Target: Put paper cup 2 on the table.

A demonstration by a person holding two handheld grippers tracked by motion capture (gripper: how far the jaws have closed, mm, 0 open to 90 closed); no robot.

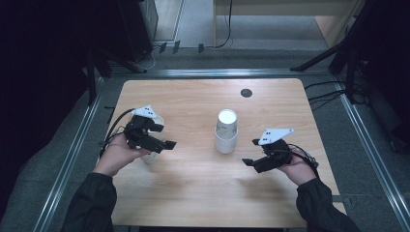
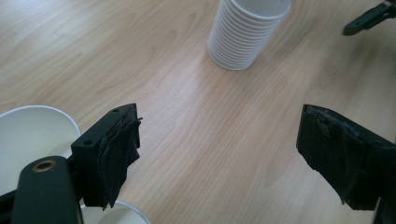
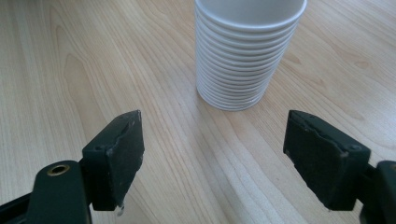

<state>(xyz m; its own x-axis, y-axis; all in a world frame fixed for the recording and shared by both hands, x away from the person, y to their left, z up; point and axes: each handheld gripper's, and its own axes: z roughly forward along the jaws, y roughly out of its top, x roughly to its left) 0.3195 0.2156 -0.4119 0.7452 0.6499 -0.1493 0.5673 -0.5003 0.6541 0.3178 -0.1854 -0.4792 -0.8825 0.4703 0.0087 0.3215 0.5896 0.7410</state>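
On the wooden table in the high view, a stack of white paper cups stands between the two grippers, well apart from each. It stands rims down, its long axis upright, with a slight lean. The left gripper points its jaws toward the stack from the left; a single white cup sits beneath and just behind that gripper, partly hidden by it. The right gripper points its jaws toward the stack from the right. Both pairs of jaws are spread with nothing between them.

Ahead of the jaws in the left gripper view, the stack rises beyond the gap and a little toward the right jaw, its ribbed rims piled one on another up from the tabletop. The jaws stand wide and released, bare wood between them. Outside the left jaw, low in the corner, lies the open mouth of the single cup; whether it touches the jaw I cannot tell. The other gripper's jaw tip shows at the far right.

Beyond the jaws in the right gripper view, the stack stands ahead of the gap, nearly centred, upright, with its widest ring on the table. These jaws too are released and hold nothing.
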